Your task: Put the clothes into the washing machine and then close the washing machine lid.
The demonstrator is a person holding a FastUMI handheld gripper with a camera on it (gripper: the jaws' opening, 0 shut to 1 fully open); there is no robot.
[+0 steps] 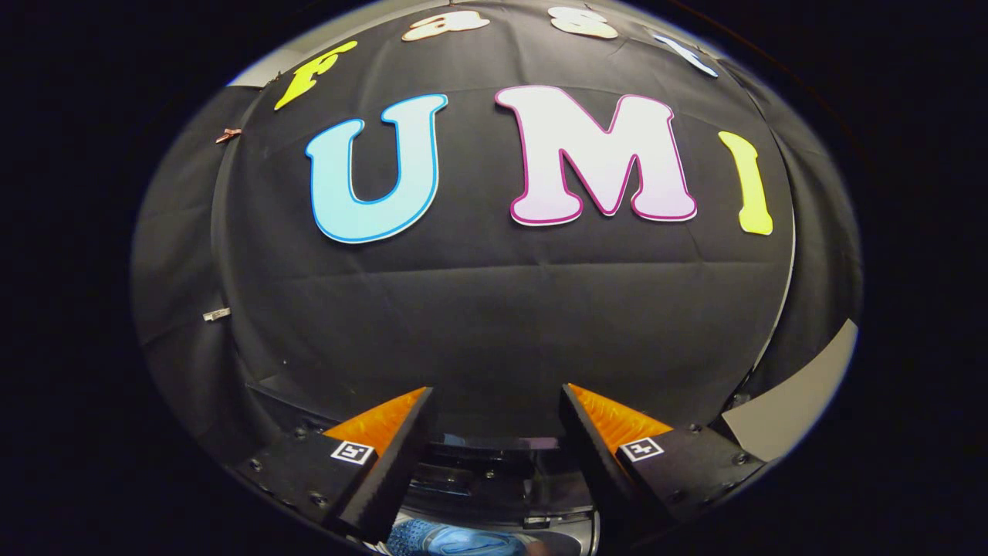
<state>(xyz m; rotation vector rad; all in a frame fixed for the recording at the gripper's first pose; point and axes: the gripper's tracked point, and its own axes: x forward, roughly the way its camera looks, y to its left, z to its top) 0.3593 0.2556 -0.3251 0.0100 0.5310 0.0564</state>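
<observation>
Most of the washing machine (494,463) is lying hidden under the gripper (495,401); just a dark, glossy strip of its top is showing in the gap between the two fingers, and its lid and opening are hard to make out. Below that strip, nearest the camera, a blue knitted cloth (455,539) is peeking out, cut off so its full shape cannot be told; whether it is sitting inside the machine is unclear. The gripper is hovering above the washing machine with its fingers spread wide apart, gripping nothing. Beyond the machine, the black cloth wall (494,309) is rising, with a pale panel (803,401) standing off to the right.
</observation>
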